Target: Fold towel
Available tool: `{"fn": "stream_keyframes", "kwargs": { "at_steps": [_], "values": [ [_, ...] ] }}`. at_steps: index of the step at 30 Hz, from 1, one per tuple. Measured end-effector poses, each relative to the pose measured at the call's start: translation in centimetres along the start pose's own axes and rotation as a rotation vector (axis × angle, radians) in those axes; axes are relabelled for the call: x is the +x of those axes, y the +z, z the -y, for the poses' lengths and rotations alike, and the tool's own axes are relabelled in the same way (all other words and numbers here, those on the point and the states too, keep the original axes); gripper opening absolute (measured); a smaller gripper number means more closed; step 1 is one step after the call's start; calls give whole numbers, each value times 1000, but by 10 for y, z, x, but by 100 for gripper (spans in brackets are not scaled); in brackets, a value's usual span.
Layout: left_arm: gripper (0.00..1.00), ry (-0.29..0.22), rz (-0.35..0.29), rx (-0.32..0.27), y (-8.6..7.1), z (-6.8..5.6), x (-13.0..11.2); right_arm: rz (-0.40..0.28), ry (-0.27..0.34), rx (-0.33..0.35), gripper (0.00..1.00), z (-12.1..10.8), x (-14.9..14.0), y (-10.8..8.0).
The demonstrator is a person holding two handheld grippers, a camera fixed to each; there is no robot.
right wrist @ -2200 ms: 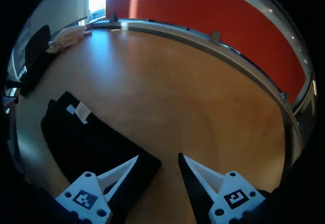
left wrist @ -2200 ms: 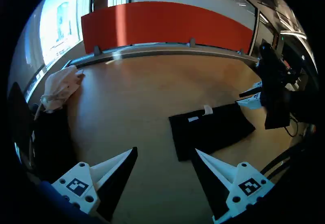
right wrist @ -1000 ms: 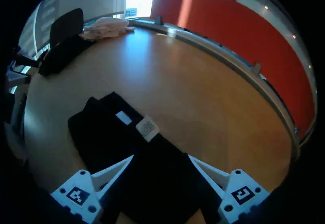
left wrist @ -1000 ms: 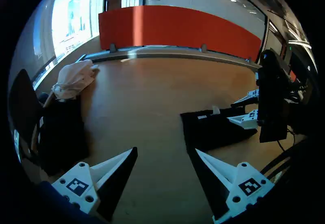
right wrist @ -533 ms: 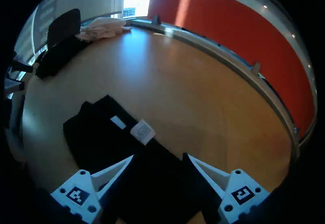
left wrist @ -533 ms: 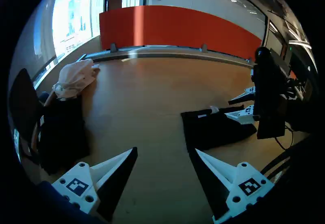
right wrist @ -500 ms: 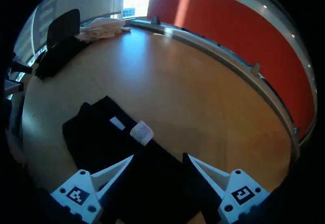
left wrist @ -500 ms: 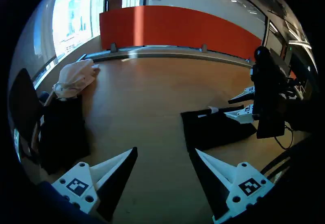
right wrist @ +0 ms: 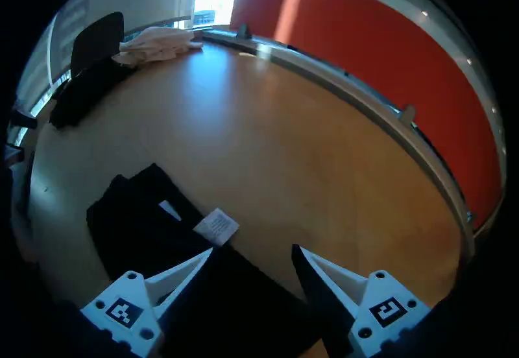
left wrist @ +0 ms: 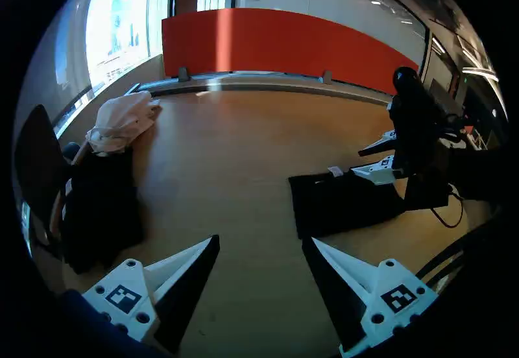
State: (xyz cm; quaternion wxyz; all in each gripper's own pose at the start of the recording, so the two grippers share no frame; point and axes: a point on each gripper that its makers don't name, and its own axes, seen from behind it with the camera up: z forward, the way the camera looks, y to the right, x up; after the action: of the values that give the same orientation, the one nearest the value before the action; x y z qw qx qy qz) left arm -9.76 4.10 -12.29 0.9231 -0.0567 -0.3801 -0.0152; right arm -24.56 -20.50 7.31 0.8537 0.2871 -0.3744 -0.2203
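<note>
**Right gripper view: a fold seems just laid**

On the broad tan wooden table (right wrist: pixel 272 131), the flat black cloth towel (right wrist: pixel 136 228) now sits lower between the right gripper (right wrist: pixel 252 249)'s wide-spread, empty fingers than a moment ago. The left gripper (left wrist: pixel 260 238) hangs open over bare wood. The towel's layers, and its near edge past the small white label (right wrist: pixel 217 226), are lost in darkness.

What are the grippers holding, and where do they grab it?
Nothing is held. The left gripper is open, and the right gripper is open too; the black towel just lies under its spread fingers.
</note>
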Motion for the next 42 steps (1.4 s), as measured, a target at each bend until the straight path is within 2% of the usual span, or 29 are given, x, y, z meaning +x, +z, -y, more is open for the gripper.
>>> {"fn": "stream_keyframes", "kwargs": {
  "at_steps": [11, 18, 28, 42],
  "values": [
    [94, -2, -3, 0, -2, 2, 2, -5, 0, -7, 83, -5, 5, -2],
    [94, 0, -1, -1, -2, 2, 2, -3, 2, -4, 83, -3, -2, -9],
    [94, -1, 0, -7, 0, 0, 3, -3, 23, 5, 83, 3, -35, -41],
    [94, 4, -3, -18, 5, -8, 6, 25, 61, -9, 83, 5, -103, -88]
  ]
}}
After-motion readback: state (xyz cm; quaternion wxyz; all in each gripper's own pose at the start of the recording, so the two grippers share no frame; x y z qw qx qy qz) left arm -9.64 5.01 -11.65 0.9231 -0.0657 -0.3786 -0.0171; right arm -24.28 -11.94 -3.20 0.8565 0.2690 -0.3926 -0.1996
